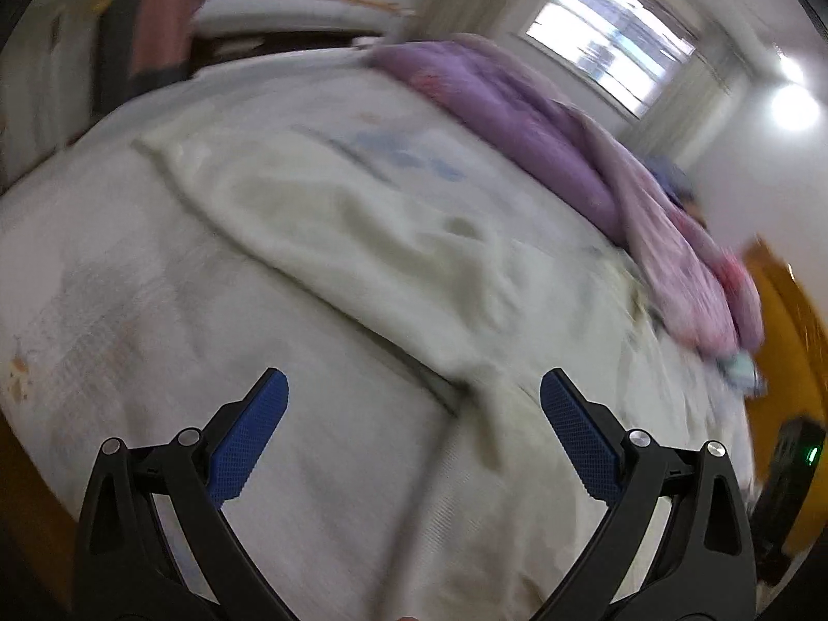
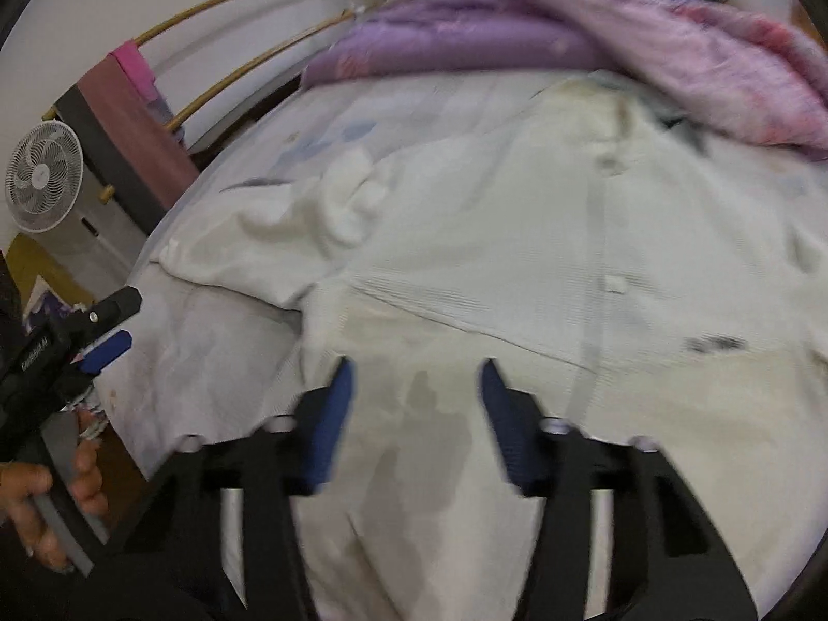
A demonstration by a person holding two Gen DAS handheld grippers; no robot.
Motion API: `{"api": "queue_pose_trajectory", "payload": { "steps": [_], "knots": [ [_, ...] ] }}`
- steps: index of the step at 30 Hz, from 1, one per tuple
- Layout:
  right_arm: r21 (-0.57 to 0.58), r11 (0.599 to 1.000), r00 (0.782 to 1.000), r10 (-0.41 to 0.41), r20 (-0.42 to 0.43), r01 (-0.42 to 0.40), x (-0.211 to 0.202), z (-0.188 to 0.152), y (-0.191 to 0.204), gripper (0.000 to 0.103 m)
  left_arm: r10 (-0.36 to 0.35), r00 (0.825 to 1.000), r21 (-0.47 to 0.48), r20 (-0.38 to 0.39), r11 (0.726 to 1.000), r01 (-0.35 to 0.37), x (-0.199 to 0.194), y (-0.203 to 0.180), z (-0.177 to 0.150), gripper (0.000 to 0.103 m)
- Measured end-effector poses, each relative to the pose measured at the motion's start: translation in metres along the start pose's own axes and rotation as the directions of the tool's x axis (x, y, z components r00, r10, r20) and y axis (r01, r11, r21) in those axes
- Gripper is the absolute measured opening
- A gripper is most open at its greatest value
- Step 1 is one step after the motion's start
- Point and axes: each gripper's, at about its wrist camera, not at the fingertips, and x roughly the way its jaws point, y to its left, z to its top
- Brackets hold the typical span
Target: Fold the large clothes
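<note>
Left claw gapes over white garment's edge, bed bare beside.

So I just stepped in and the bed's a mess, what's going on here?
A person holds a gripper in each hand over a cream-white garment spread on the bed. The left gripper is open, and the right gripper has a gap with nothing held. A purple quilt is heaped at the far side. No fold has begun.
</note>
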Motion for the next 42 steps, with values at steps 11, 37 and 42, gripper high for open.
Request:
{"api": "queue_pose_trajectory", "payload": {
  "steps": [11, 37, 42],
  "knots": [
    [-0.020, 0.994, 0.994, 0.108, -0.035, -0.109, 0.116, 0.065, 0.041, 0.000, 0.082, 0.995, -0.295, -0.061, 0.951, -0.096, 0.056, 0.174, 0.114, 0.098],
    [-0.062, 0.994, 0.989, 0.080, -0.126, -0.088, 0.174, 0.052, 0.034, 0.000, 0.032, 0.998, -0.548, 0.059, 0.836, 0.005, 0.098, 0.256, 0.175, 0.011],
    [-0.065, 0.994, 0.991, 0.083, -0.109, -0.090, 0.175, 0.050, 0.034, 0.000, 0.065, 0.980, -0.383, 0.189, 0.924, 0.012, 0.049, 0.219, 0.177, 0.008]
  ]
}}
